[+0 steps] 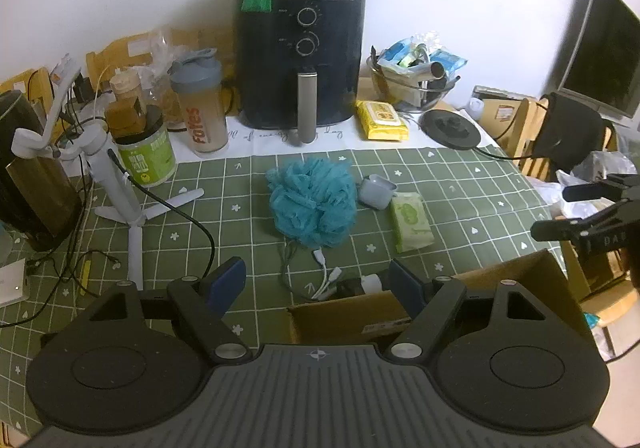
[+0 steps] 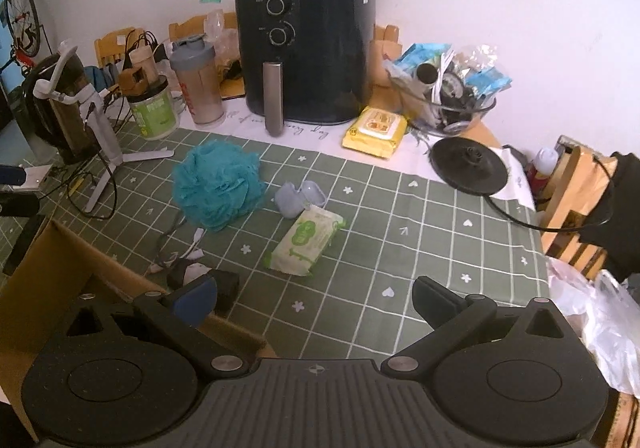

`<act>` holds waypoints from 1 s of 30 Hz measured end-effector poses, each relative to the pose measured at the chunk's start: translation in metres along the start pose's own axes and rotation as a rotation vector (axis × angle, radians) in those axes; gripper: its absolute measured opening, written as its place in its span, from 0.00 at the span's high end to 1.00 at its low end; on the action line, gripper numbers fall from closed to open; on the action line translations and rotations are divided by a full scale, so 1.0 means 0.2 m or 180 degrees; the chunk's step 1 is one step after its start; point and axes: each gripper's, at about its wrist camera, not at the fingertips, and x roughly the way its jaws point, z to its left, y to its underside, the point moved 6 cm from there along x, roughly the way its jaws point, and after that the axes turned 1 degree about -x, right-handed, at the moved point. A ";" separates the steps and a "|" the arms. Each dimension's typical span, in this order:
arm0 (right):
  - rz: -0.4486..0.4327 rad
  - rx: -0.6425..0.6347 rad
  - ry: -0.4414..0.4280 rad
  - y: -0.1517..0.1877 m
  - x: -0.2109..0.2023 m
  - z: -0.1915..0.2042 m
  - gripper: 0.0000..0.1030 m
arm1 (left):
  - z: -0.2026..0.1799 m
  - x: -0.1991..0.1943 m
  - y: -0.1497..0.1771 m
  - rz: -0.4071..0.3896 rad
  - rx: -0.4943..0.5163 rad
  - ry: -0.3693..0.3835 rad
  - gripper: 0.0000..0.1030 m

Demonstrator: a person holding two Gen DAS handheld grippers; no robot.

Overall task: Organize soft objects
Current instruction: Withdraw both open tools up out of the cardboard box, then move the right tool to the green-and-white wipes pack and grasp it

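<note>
Both the left gripper (image 1: 318,280) and right gripper (image 2: 314,298) hover wide open and empty above the table's (image 2: 440,248) near edge by the cardboard box (image 1: 500,288), the green wipes pack (image 2: 306,242) and teal bath pouf (image 1: 314,201) lying mid-table, the air fryer (image 1: 300,59) against its far edge.

Cluttered home dining table (image 1: 460,183) with air fryer (image 1: 300,59)

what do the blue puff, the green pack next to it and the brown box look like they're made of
Blue puff: gathered nylon-like mesh, matte; its ruffled netting folds suggest a bath sponge.
Green pack: thin, slightly glossy plastic film with crinkled sealed ends, probably wet wipes.
Brown box: plain matte cardboard, with a raw cut edge on its flap.
</note>
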 end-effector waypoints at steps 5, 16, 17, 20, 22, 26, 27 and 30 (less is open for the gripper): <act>0.0070 0.0023 -0.0031 -0.05 0.08 -0.03 0.00 | 0.02 0.02 0.00 0.0037 -0.0010 -0.0008 0.24; 0.0275 -0.0158 -0.0012 -0.11 0.29 -0.06 0.00 | 0.07 0.06 0.02 0.0014 -0.0058 0.0012 0.24; 0.0297 -0.0156 -0.0020 -0.12 0.31 -0.06 0.00 | 0.08 0.06 0.02 0.0015 -0.0060 0.0005 0.24; 0.0363 -0.0202 -0.0054 -0.13 0.36 -0.07 0.00 | 0.09 0.06 0.03 0.0016 -0.0065 0.0003 0.24; 0.0421 -0.0227 -0.0086 -0.15 0.41 -0.07 0.00 | 0.10 0.07 0.03 0.0024 -0.0073 0.0001 0.24; 0.0504 -0.0310 -0.0235 -0.16 0.51 -0.05 0.00 | 0.12 0.08 0.05 0.0075 -0.0109 -0.0018 0.24; 0.0537 -0.0324 -0.0280 -0.16 0.55 -0.04 0.00 | 0.13 0.09 0.05 0.0095 -0.0119 -0.0032 0.24; 0.0638 -0.0336 -0.0390 -0.16 0.65 -0.03 0.00 | 0.16 0.09 0.08 0.0149 -0.0174 -0.0059 0.24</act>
